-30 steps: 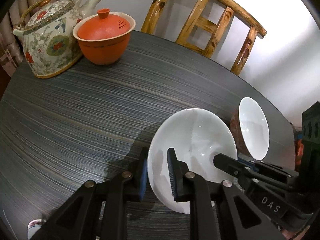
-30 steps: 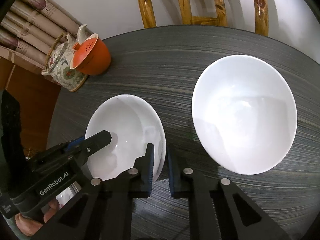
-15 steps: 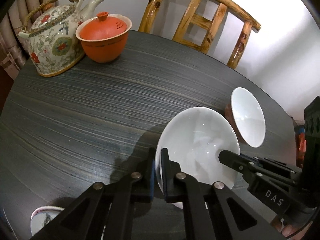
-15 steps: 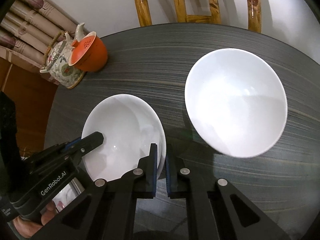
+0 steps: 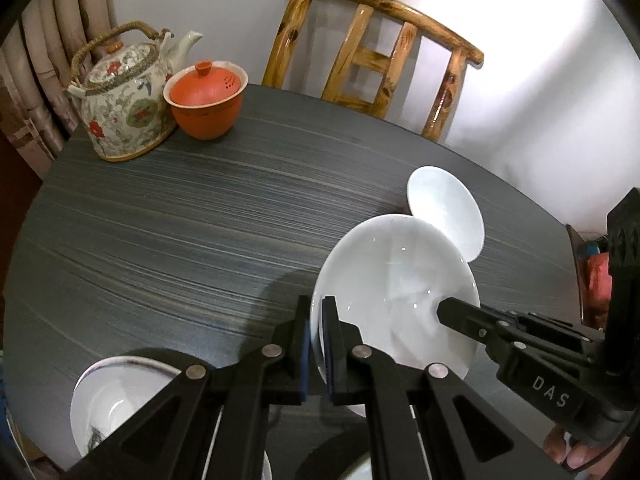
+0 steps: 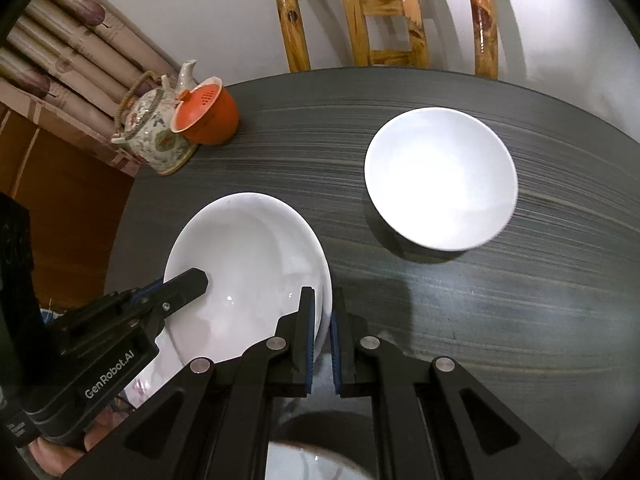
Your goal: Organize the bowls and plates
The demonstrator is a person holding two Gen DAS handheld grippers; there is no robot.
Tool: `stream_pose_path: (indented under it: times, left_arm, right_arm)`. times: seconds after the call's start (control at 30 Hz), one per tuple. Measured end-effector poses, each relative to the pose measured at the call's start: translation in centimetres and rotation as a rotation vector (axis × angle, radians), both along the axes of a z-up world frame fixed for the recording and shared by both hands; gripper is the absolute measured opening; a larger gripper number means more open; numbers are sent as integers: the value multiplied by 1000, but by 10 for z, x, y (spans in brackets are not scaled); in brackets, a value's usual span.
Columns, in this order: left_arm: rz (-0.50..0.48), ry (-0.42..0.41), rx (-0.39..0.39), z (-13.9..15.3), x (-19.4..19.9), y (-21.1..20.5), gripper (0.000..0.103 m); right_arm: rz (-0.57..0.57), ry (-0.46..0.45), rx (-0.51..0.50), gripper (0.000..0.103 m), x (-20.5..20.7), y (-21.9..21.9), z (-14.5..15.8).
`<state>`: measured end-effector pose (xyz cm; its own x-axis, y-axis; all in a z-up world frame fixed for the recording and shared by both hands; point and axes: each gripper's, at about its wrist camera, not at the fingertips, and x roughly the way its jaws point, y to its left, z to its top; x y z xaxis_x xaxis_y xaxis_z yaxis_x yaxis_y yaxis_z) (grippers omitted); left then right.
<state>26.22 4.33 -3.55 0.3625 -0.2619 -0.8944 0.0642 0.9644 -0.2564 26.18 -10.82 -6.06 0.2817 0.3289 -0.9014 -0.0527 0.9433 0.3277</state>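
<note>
Whereas the fingers stood spread a second ago, both grippers [image 5: 317, 344] [image 6: 322, 340] now pinch the raised white plate [image 6: 248, 264] above the worktop [image 5: 200, 220], near a bowl [image 6: 440, 178] and teapot [image 5: 120, 100].

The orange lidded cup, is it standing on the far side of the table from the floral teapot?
No, the orange lidded cup stands right beside the floral teapot, both at the same edge of the dark table.

a home dining corner: round dark table [image 5: 160, 232], wooden chair [image 5: 376, 52], floral teapot [image 5: 120, 108], curtain [image 6: 68, 68].
</note>
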Motion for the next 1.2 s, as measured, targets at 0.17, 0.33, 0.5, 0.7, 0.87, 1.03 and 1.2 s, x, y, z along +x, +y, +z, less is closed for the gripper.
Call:
stream_pose_path:
  times: [0.17, 0.33, 0.5, 0.7, 0.87, 1.03, 1.2]
  left_arm:
    - [-20, -15, 15, 10, -14, -3, 5]
    - [-34, -25, 14, 17, -30, -4, 5]
    - [-46, -38, 7, 26, -48, -5, 5]
    - [-64, -48, 5, 34, -71, -7, 5]
    - [-82, -48, 9, 36, -89, -11, 5]
    - [-103, -33, 11, 32, -105, -16, 5]
    - [-122, -19, 14, 24, -121, -21, 5]
  right_arm:
    - [-9, -14, 4, 8, -19, -2, 12]
    - [-17, -22, 5, 8, -37, -5, 21]
    - [-22, -34, -1, 8, -55, -6, 31]
    - [-29, -43, -8, 8, -77, -6, 41]
    - [-38, -46, -10, 9, -98, -8, 45]
    - [-50, -38, -15, 9, -119, -9, 44]
    - [-59, -24, -14, 9, -136, -14, 39]
